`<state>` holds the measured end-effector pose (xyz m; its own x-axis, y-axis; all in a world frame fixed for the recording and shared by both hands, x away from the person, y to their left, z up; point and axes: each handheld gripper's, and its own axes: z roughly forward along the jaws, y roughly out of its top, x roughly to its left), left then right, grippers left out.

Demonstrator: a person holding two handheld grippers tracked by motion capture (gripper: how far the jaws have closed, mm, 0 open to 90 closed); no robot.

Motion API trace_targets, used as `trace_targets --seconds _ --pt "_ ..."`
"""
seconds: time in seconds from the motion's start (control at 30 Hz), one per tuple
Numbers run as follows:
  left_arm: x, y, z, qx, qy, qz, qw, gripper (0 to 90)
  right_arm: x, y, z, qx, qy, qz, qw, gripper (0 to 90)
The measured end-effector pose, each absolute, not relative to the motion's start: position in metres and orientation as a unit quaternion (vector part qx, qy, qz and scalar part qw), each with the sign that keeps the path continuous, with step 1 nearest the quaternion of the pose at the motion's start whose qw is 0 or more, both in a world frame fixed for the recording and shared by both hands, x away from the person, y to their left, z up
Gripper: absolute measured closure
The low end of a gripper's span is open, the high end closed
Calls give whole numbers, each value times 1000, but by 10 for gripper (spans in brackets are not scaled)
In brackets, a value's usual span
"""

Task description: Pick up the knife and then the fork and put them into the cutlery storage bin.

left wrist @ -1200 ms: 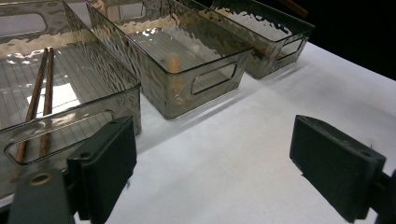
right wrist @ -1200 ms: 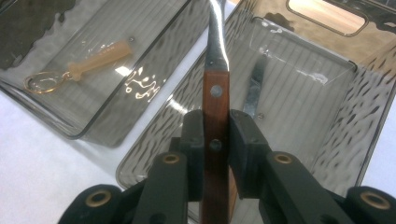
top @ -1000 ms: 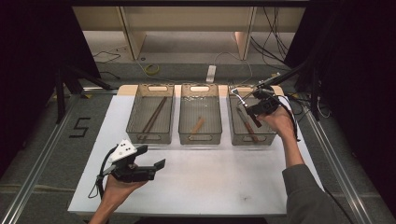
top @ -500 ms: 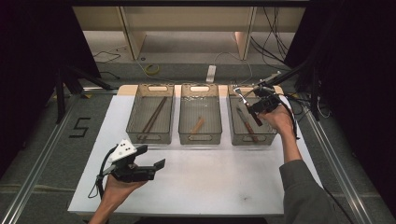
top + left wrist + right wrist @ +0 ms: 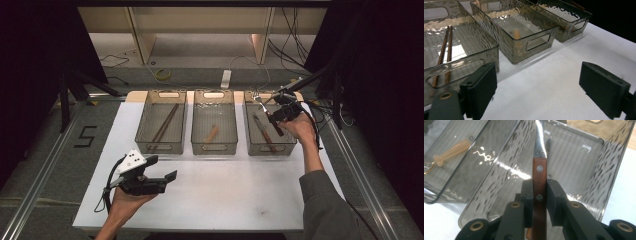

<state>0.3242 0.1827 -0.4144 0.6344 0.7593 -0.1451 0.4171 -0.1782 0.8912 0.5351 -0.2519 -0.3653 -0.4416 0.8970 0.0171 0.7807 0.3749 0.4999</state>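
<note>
Overhead, the right gripper hangs above the right-hand smoky clear plastic bin, its jaws pinching a wooden-handled piece of metal cutlery whose shiny end points up and away past the fingertips. A second wooden-handled utensil lies in that bin below the fingers. The left gripper rests low over the white tabletop, jaws spread with nothing between them; a black "5" is marked on the floor off to its left.

From the left gripper view, the spread black fingers frame bare table, and beyond the left one two brown chopsticks lie in the nearest bin.

From the right gripper view, the pads press on the riveted reddish-brown handle, the blade running straight ahead of the fingertips over the bin. Left of them a small tan piece bears embossed letters too faint to read.
</note>
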Motion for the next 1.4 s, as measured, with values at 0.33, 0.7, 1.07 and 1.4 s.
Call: trace_targets --seconds 0.33,0.7,1.07,1.4 --pt "324 183 -414 749 393 169 507 145 538 -253 -371 519 817 217 127 773" --pt "324 182 -415 749 392 169 507 144 537 -258 -384 527 815 209 119 772" --pt "324 182 -415 749 393 168 507 144 537 -258 -391 530 815 204 112 771" --pt "324 181 -415 748 393 168 507 144 538 -257 -395 530 813 224 94 593"
